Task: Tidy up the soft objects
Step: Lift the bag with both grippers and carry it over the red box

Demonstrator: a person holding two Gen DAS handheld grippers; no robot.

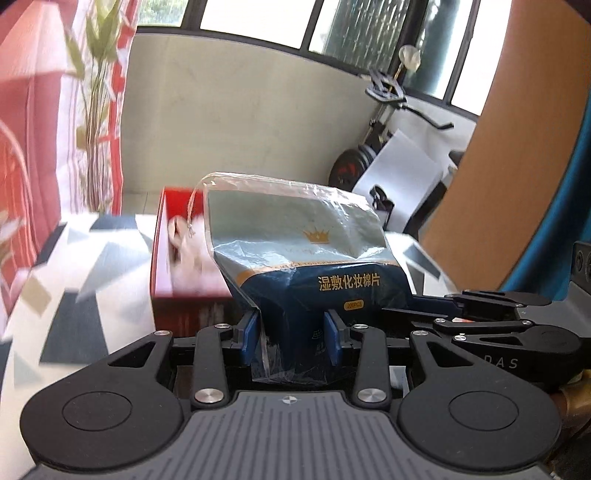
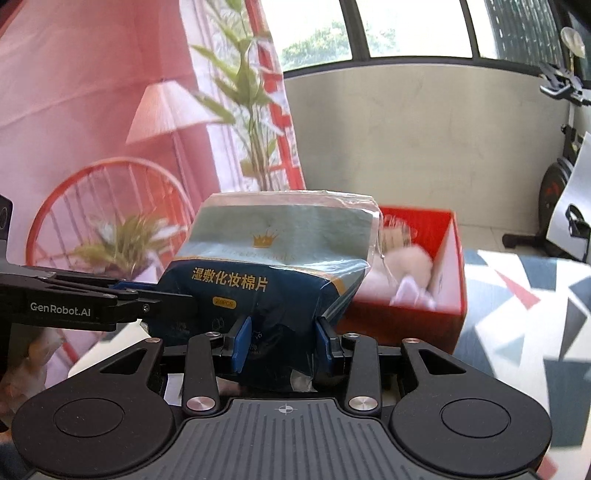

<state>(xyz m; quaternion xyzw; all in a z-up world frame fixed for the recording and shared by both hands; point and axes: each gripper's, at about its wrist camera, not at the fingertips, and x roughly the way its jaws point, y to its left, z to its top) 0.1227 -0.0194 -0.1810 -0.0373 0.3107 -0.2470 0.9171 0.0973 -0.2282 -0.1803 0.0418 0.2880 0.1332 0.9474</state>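
- Nearest the lens, the left gripper (image 1: 293, 339) pinches the lower end of the cotton-pad bag (image 1: 314, 258) between its blue pads; the clear plastic bunches where the pads press in
- The right gripper (image 2: 282, 345) clamps the same bag (image 2: 273, 258) at its lower edge, its blue pads dented into the dark blue part of the pack; both claws grip it side by side, so the bag hangs off the surface, its pale drawstring top uppermost
- Just behind the bag stands an open red box (image 2: 447, 258) with white and pink plush toys (image 2: 406, 269) inside; it rests on a tablecloth (image 1: 92, 280) printed with grey, navy and tan triangles; in the right view red triangles show as well
- Farther back, a plain beige low wall (image 1: 240, 122) runs under a row of dark-framed windows (image 1: 258, 14); a pink and red patterned curtain (image 2: 92, 74) hangs at the side with tall green plant stems (image 2: 255, 92) before it
- Only the left view shows a curved brown board (image 1: 517, 129) edged in blue, and the bag's loose drawstring (image 1: 190, 214); only the right view shows a red wire chair (image 2: 110, 206) and a small leafy plant (image 2: 125, 240)
- An exercise bike (image 1: 373, 147) stands against the far wall in both; the right gripper's linkage (image 1: 498, 325) crosses the left view, and the left one's arm (image 2: 74, 299) crosses the right view
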